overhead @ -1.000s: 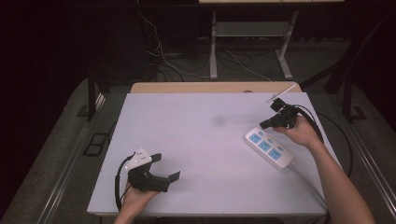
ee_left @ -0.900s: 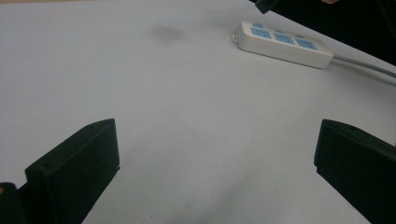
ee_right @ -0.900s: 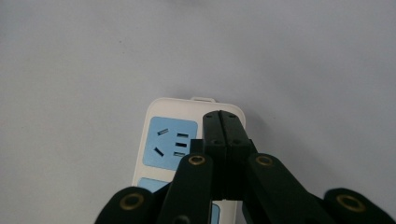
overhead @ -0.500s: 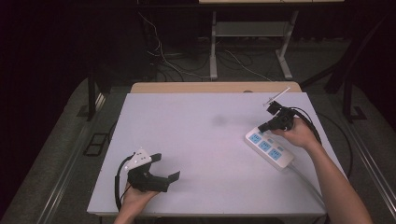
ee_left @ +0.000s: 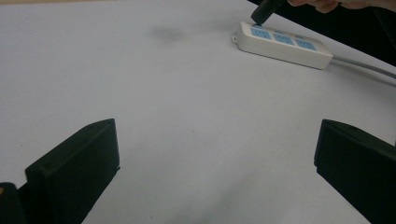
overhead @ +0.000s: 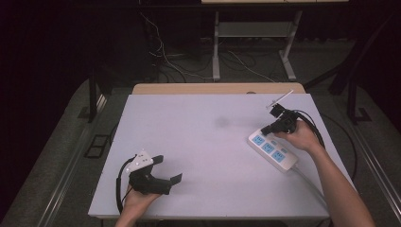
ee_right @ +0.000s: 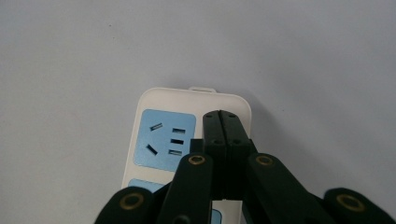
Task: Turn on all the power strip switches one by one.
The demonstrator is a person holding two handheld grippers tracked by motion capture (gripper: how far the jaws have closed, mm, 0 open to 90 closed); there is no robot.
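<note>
Pressing at the far end of the power strip point(ee_right: 187, 140), by the look of it: probably working a switch beside the end socket point(ee_right: 164, 139), though no button can be made out under the tips. Right gripper point(ee_right: 222, 122) clenched tight, jaws flush together with nothing between them, tips down on or just above the white casing, immediately right of the blue socket face. Next, likely a short, straight push down, keeping off the socket slots and not sliding the strip. Left gripper point(overhead: 163, 171) released, jaws spread wide and holding nothing, resting low on the white table point(overhead: 198, 142), well apart from the power strip, which lies far ahead of it.
</note>
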